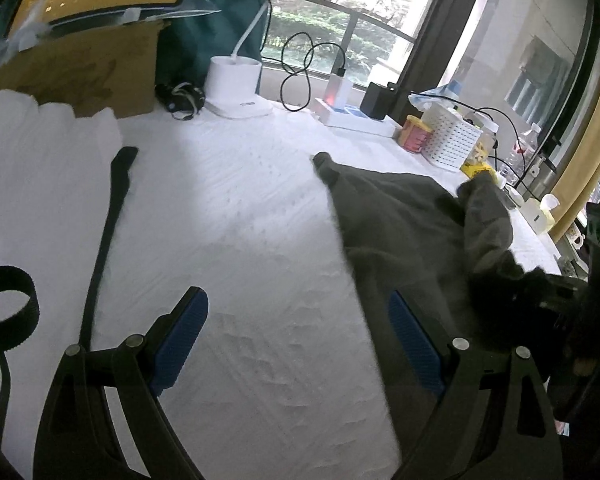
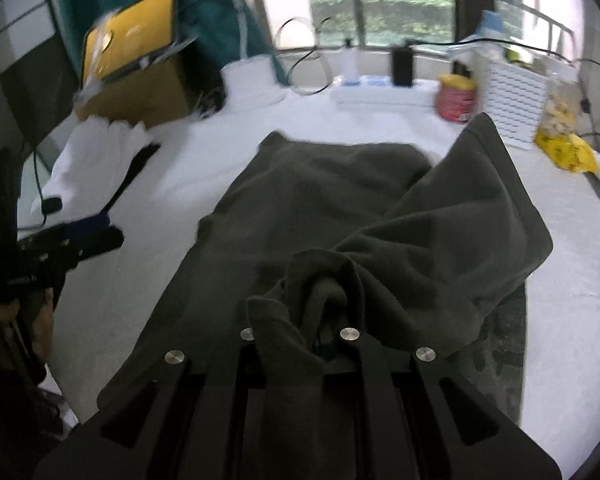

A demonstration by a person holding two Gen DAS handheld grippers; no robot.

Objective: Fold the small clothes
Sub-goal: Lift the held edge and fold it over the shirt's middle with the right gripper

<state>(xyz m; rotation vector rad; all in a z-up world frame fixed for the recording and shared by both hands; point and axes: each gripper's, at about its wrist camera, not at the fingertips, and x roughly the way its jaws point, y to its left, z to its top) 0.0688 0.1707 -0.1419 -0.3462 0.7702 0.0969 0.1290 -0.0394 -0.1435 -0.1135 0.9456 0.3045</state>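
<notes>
Matt dark-grey fleece garment (image 2: 332,200) on a white textured cloth table cover (image 1: 240,208); brown cardboard box (image 1: 80,72).

A white-covered table (image 2: 172,184) is seen; on it a dark grey garment (image 2: 320,200) is spread, with a white basket (image 2: 514,100) behind the garment.

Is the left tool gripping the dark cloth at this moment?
No, the left tool stands open over the white table cover, beside the dark cloth.
</notes>
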